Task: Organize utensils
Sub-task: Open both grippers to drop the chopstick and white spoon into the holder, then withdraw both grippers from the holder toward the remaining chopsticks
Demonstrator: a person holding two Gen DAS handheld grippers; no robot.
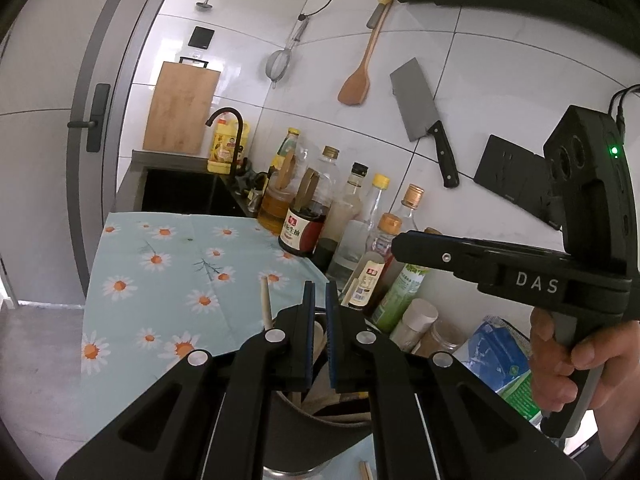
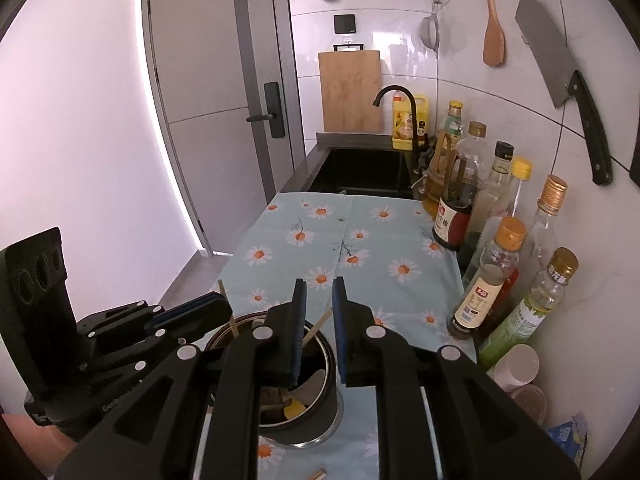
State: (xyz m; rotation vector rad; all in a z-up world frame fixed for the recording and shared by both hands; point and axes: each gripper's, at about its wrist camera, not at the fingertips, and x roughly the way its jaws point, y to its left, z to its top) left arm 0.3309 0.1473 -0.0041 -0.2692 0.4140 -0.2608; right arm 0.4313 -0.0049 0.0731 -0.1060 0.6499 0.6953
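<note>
A dark round utensil holder (image 2: 325, 408) stands on the daisy-print cloth, with chopsticks (image 2: 317, 327) and wooden utensils inside. My right gripper (image 2: 320, 296) hovers right over its mouth, jaws a little apart, nothing between the pads. My left gripper (image 2: 222, 308) reaches in from the left at the holder's rim, shut and empty, beside a leaning chopstick (image 2: 233, 325). In the left wrist view my left gripper (image 1: 320, 292) sits above the holder (image 1: 304, 440), the chopstick (image 1: 265, 300) stands just left of its finger, and my right gripper (image 1: 398, 246) comes in from the right, held by a hand (image 1: 560, 360).
Sauce and oil bottles (image 2: 480, 272) crowd the right wall side. A sink (image 2: 360, 172) with a black faucet lies beyond the cloth (image 2: 352, 240). A cutting board, strainer, wooden spatula (image 2: 494, 40) and cleaver (image 2: 560, 80) hang on the wall. A loose chopstick (image 2: 318, 474) lies near the front edge.
</note>
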